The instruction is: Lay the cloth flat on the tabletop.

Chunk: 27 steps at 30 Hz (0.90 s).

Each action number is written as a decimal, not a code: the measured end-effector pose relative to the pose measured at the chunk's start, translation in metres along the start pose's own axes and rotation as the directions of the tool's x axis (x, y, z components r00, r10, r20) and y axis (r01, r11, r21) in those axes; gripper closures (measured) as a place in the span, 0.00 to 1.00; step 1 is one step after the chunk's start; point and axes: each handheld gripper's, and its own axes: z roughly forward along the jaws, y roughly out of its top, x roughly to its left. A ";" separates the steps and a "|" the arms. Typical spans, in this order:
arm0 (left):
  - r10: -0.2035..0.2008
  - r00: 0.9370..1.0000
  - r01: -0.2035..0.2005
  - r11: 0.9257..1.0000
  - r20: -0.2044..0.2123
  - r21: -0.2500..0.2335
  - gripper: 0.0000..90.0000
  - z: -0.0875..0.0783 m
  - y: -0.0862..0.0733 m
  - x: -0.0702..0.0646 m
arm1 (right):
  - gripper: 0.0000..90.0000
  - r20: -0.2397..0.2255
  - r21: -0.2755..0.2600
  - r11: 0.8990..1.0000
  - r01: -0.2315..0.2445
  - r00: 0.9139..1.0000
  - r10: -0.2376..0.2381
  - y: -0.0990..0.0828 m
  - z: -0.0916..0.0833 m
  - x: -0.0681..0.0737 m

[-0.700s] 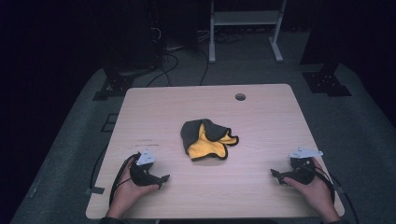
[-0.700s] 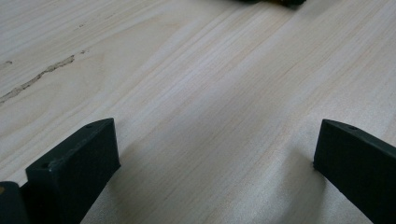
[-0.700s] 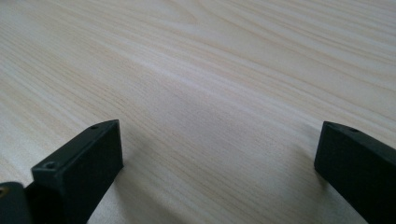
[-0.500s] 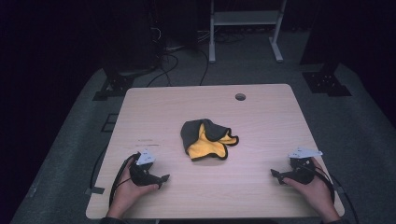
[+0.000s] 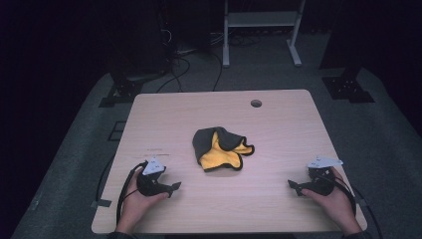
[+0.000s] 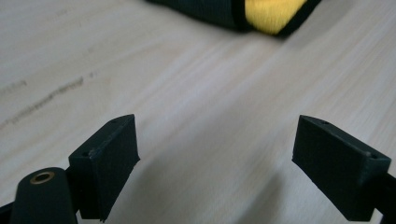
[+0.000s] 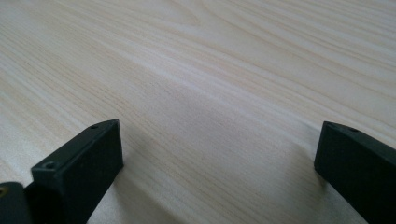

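A crumpled cloth, dark grey outside and yellow inside, lies near the middle of the wooden table. My left gripper rests low at the table's front left, held by a hand, its tips pointing right toward the cloth. In the left gripper view its jaws stand wide apart with bare wood between them, and the cloth's edge shows at the top. My right gripper sits at the front right, tips pointing left. Its jaws are also wide apart over bare wood.
A round cable hole is set in the table's far side. Beyond the table stand a white frame and dark equipment bases on grey floor, with cables trailing at the back left.
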 end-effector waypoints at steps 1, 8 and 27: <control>-0.006 1.000 0.006 1.000 0.006 -0.012 0.15 0.000 0.004 0.001 | 0.00 -0.001 0.000 1.000 0.001 1.000 -0.001 0.000 0.000 0.000; 0.035 0.999 -0.034 0.998 0.027 -0.046 0.17 0.009 0.034 0.002 | 0.00 -0.005 0.001 1.000 0.008 1.000 -0.008 0.003 0.003 0.000; 0.147 0.985 -0.147 0.989 0.094 -0.011 0.29 0.089 0.093 -0.012 | 0.00 -0.006 0.001 1.000 0.007 1.000 -0.007 0.002 0.002 0.001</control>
